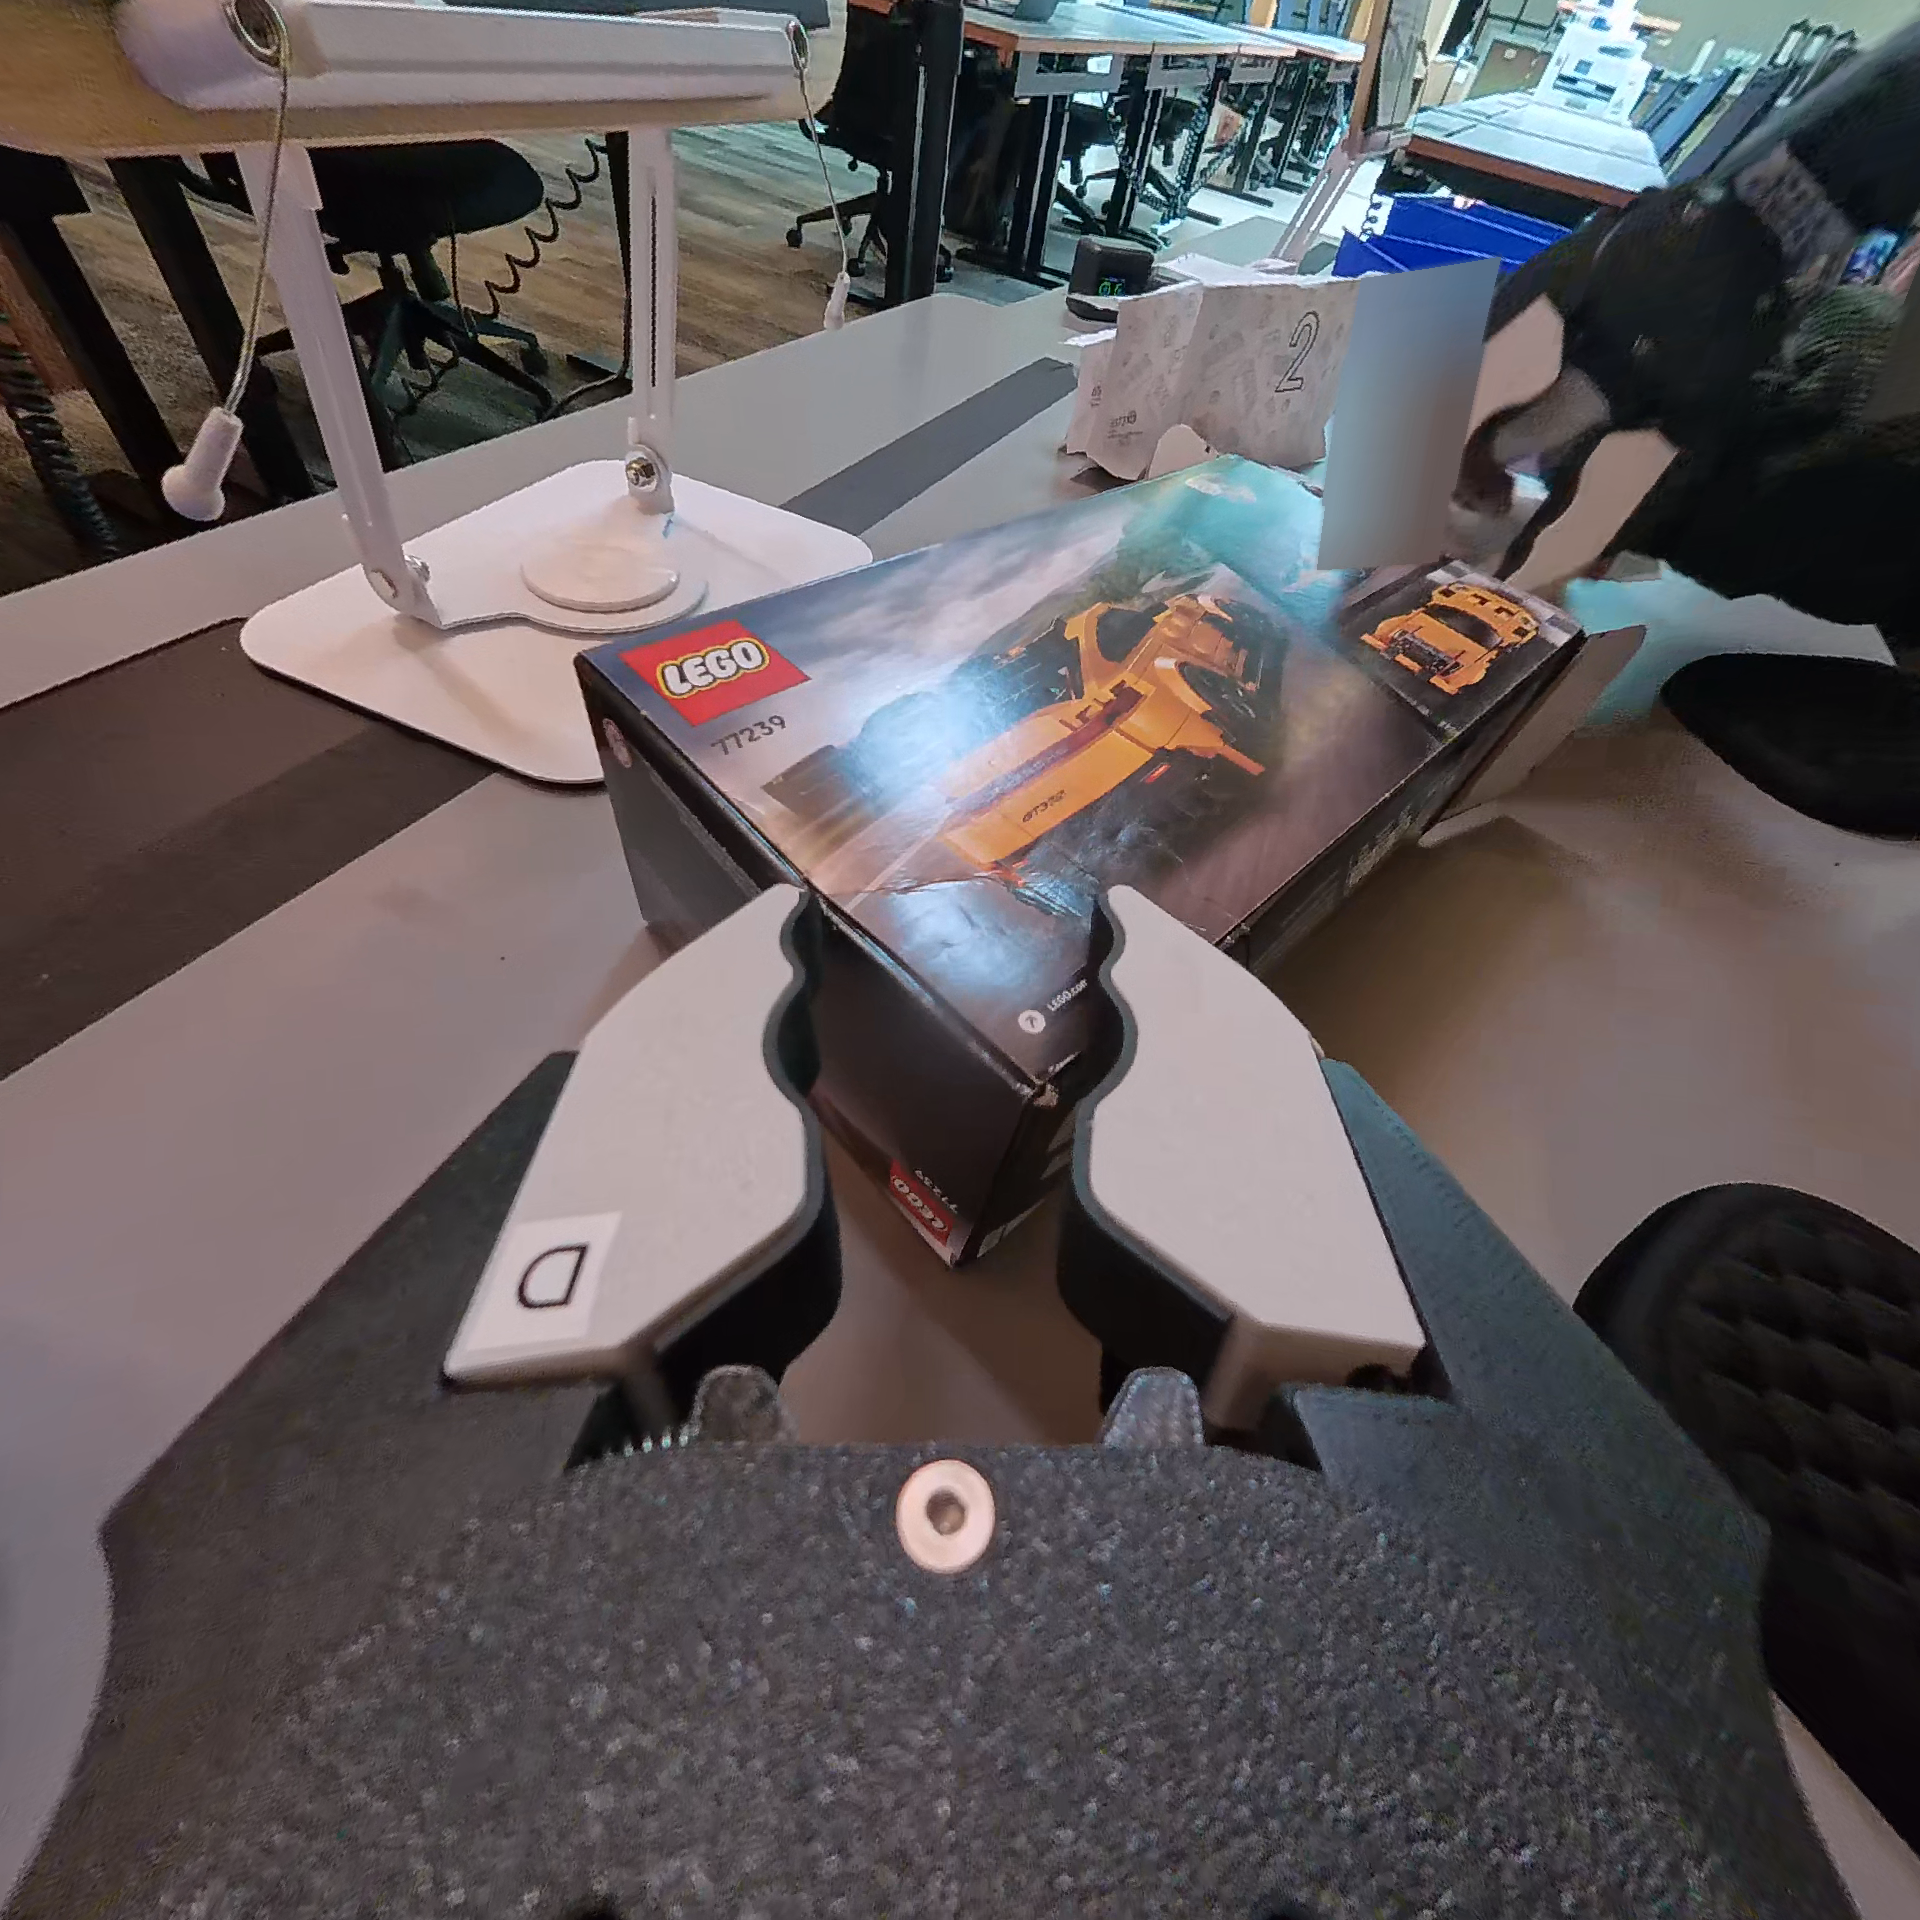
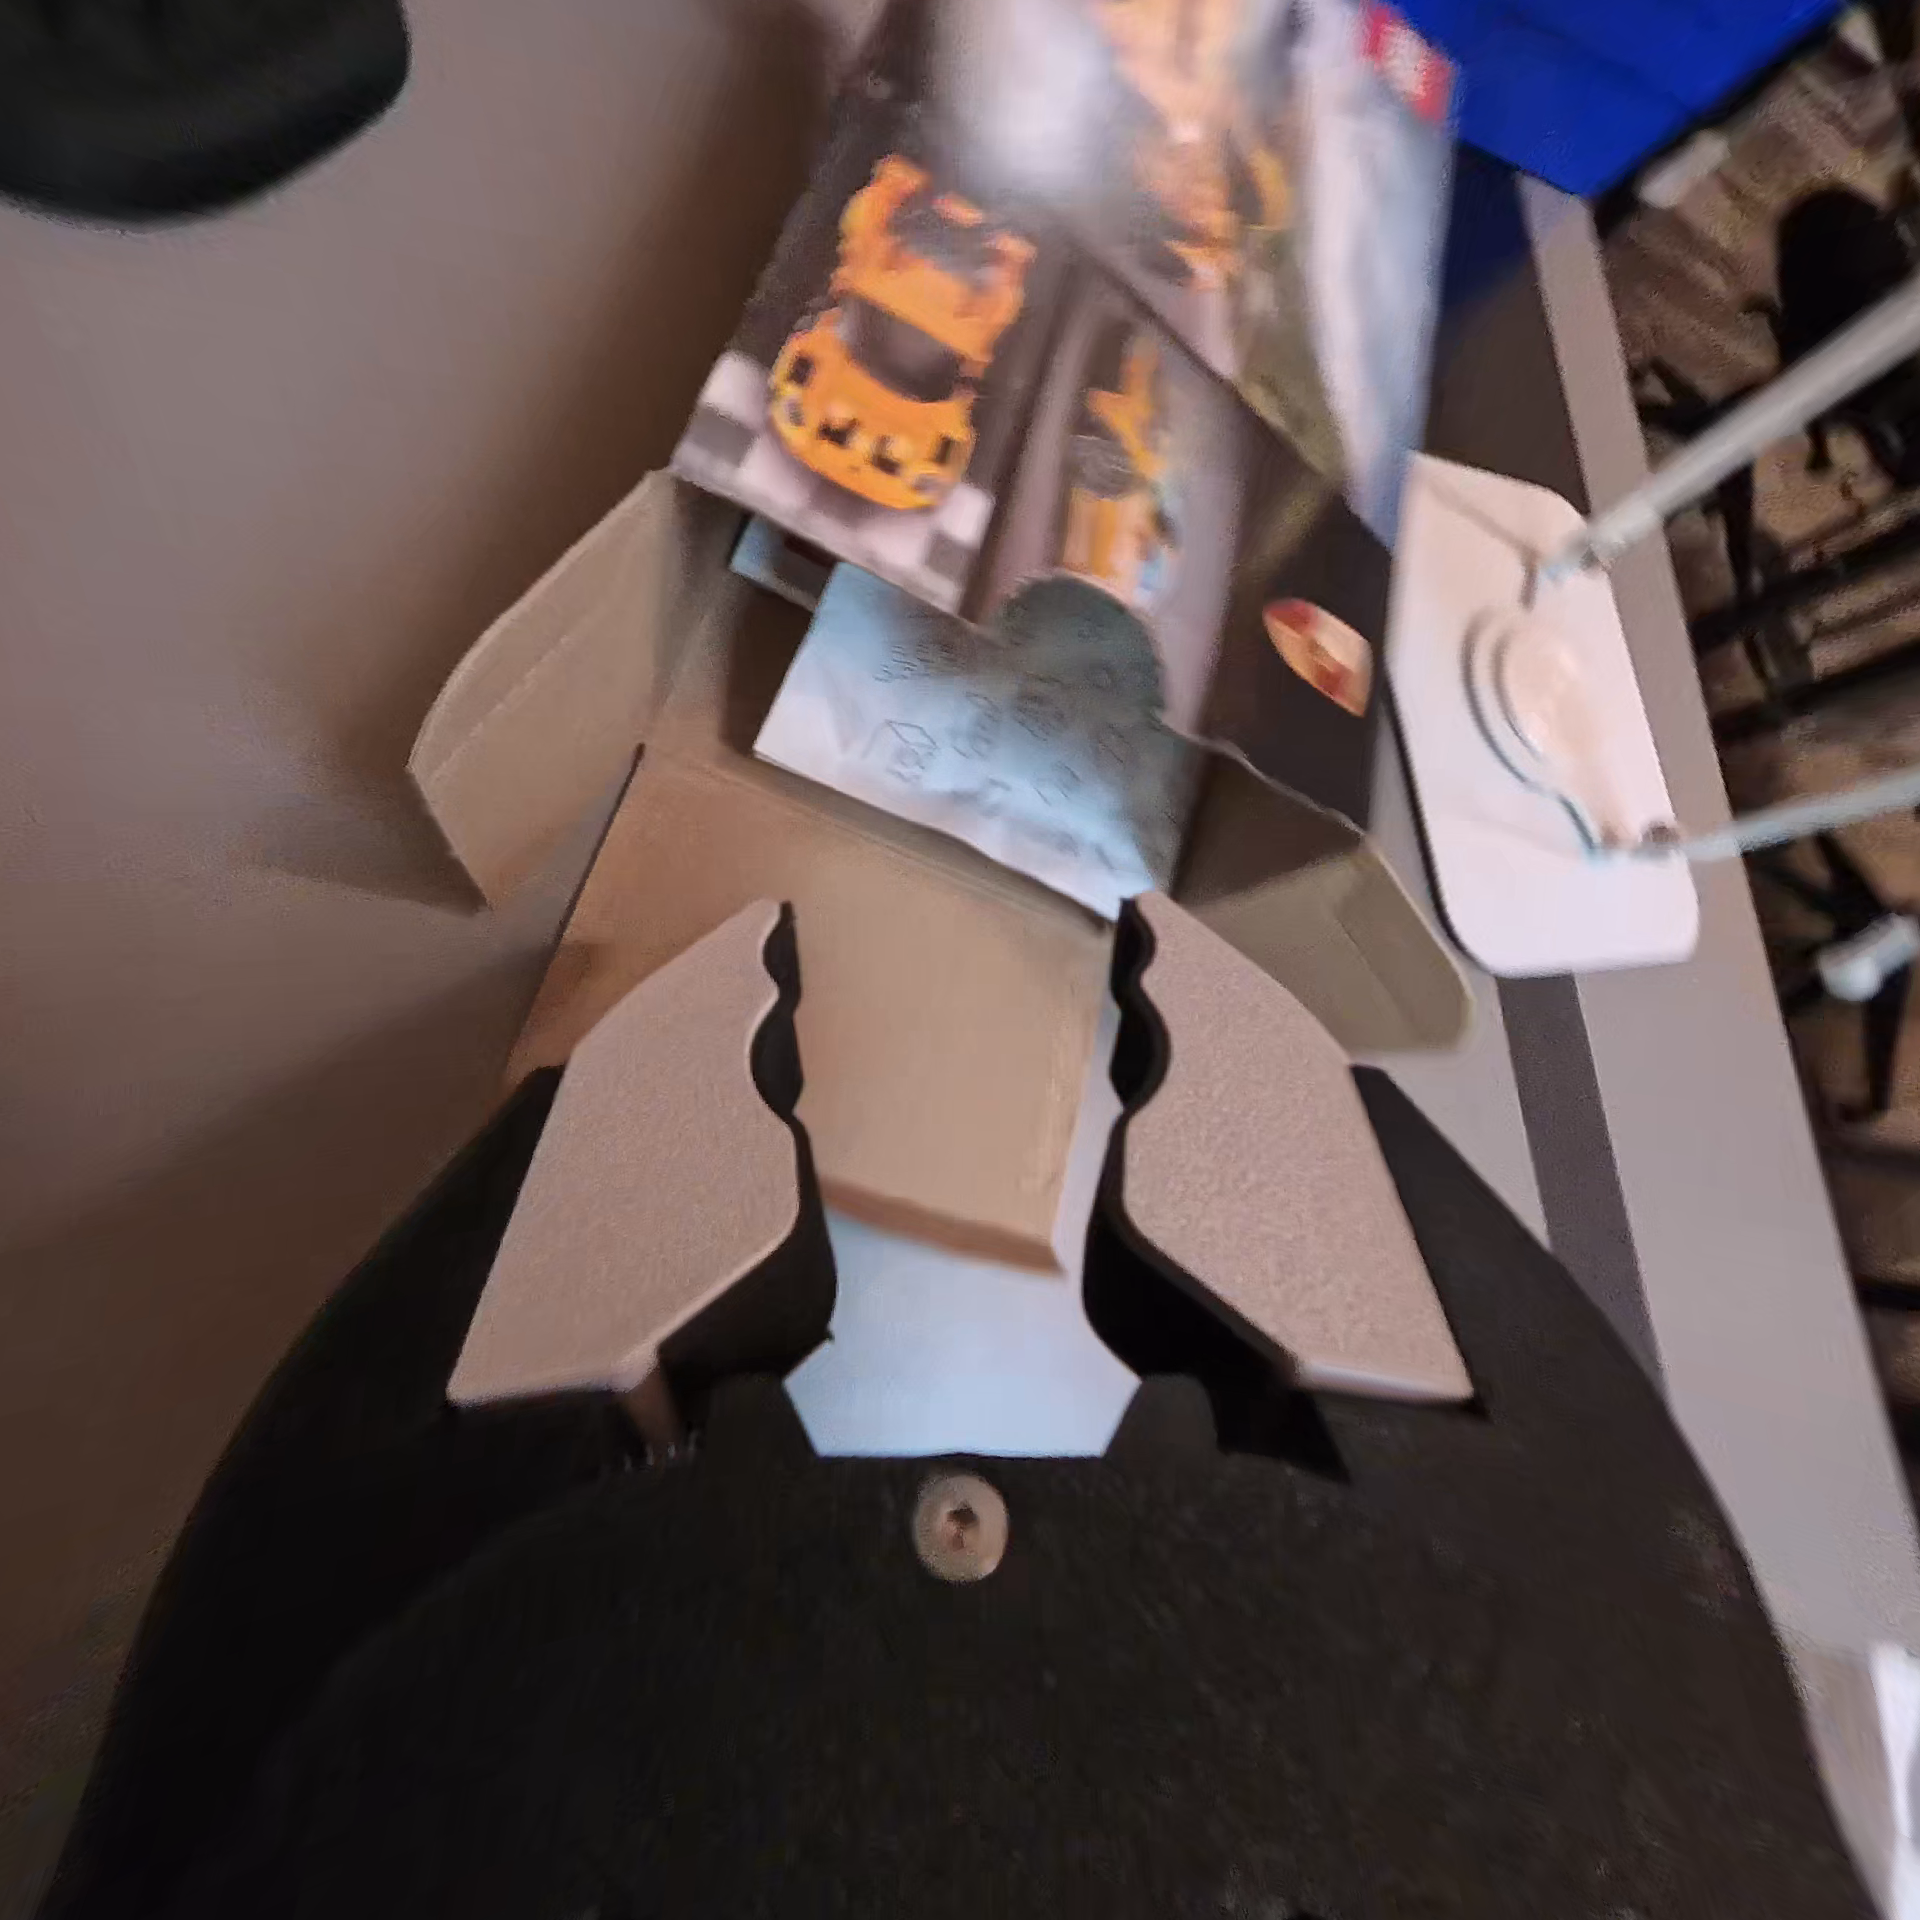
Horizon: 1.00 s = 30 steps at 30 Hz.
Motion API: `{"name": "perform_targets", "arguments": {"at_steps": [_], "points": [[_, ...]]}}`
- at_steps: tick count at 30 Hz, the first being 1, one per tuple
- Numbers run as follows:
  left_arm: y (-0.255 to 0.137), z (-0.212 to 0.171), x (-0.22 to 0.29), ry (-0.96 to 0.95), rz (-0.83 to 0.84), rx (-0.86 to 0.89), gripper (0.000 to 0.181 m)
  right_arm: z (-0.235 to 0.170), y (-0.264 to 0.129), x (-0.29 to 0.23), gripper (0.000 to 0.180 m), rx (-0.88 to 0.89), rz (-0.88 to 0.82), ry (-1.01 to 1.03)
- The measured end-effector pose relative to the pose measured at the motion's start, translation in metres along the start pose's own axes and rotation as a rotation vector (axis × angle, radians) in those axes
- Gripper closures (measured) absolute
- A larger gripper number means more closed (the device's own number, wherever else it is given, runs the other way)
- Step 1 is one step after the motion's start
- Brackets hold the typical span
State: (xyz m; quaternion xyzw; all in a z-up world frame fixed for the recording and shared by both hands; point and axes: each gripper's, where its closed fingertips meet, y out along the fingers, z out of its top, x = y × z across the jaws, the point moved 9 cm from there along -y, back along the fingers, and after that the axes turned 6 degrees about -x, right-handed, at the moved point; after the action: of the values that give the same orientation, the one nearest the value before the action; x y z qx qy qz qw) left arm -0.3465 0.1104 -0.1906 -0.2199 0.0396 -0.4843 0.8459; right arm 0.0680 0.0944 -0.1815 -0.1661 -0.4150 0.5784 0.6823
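Toy-brick box [image 1: 1091, 748], dark with an orange car printed on its top face, lies flat on the grey bench [image 1: 312, 1039], and we see it from both ends. In the left wrist view our left tongs [image 1: 951, 966] stand spread around the near corner of the box, 1 grey finger [image 1: 665, 1122] on each side of it; we cannot tell whether either finger touches the cardboard. Just beyond the box on the left sits the flat white base of a stand [image 1: 540, 623], with 2 slanted white arms rising from it. Behind the far end stand white printed paper bags [image 1: 1216, 384], and the right tongs show there as a dark blurred shape. A black mesh pad [image 1: 1787, 1371] lies at the right edge. In the right wrist view, which is blurred, the box end is open: brown flaps [image 2: 540, 748] are spread outward, and a pale printed paper bag [image 2: 935, 748] pokes out of the opening. Our right tongs [image 2: 951, 935] are parted, with the long brown bottom flap [image 2: 935, 1091] lying between the fingers; we cannot tell whether they touch it. The white stand base [image 2: 1538, 727] lies just right of the box, and a blue bin [image 2: 1600, 73] shows at the top.
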Motion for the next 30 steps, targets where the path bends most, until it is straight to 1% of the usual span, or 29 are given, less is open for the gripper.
{"name": "perform_targets", "arguments": {"at_steps": [1,4,8,10,12,14,16,18,21,24,27,30], "points": [[0.000,0.000,0.000,0.000,0.001,0.000,0.133,-0.005,-0.017,0.005,0.119,0.021,-0.023,0.071],[0.000,0.000,0.000,0.003,0.003,-0.002,0.133,-0.037,-0.076,0.020,0.118,0.044,-0.156,0.273],[0.000,0.000,-0.001,0.006,0.007,0.000,0.134,-0.100,-0.146,0.027,0.122,0.026,-0.336,0.523],[0.001,0.000,-0.002,0.009,0.013,0.001,0.135,-0.133,-0.173,0.032,0.123,-0.007,-0.427,0.607],[0.004,0.000,-0.004,-0.004,0.023,0.000,0.131,-0.162,-0.191,0.040,0.122,-0.044,-0.501,0.639],[0.006,0.000,-0.005,-0.020,0.022,0.006,0.130,-0.186,-0.201,0.056,0.122,-0.059,-0.514,0.679],[0.007,0.001,-0.004,-0.018,0.036,0.006,0.130,-0.205,-0.208,0.077,0.127,-0.021,-0.480,0.738],[0.008,0.002,-0.003,-0.015,0.052,0.005,0.130,-0.221,-0.212,0.101,0.133,-0.046,-0.480,0.750],[0.009,0.003,-0.002,-0.026,0.072,0.009,0.129,-0.234,-0.207,0.129,0.135,-0.143,-0.411,0.655],[0.010,0.003,-0.001,-0.038,0.085,0.018,0.129,-0.236,-0.189,0.146,0.134,-0.268,-0.319,0.535],[0.011,0.002,-0.001,-0.053,0.085,0.034,0.129,-0.238,-0.164,0.156,0.134,-0.391,-0.227,0.457],[0.012,0.002,-0.001,-0.064,0.085,0.045,0.128,-0.237,-0.139,0.157,0.139,-0.459,-0.130,0.420]]}}
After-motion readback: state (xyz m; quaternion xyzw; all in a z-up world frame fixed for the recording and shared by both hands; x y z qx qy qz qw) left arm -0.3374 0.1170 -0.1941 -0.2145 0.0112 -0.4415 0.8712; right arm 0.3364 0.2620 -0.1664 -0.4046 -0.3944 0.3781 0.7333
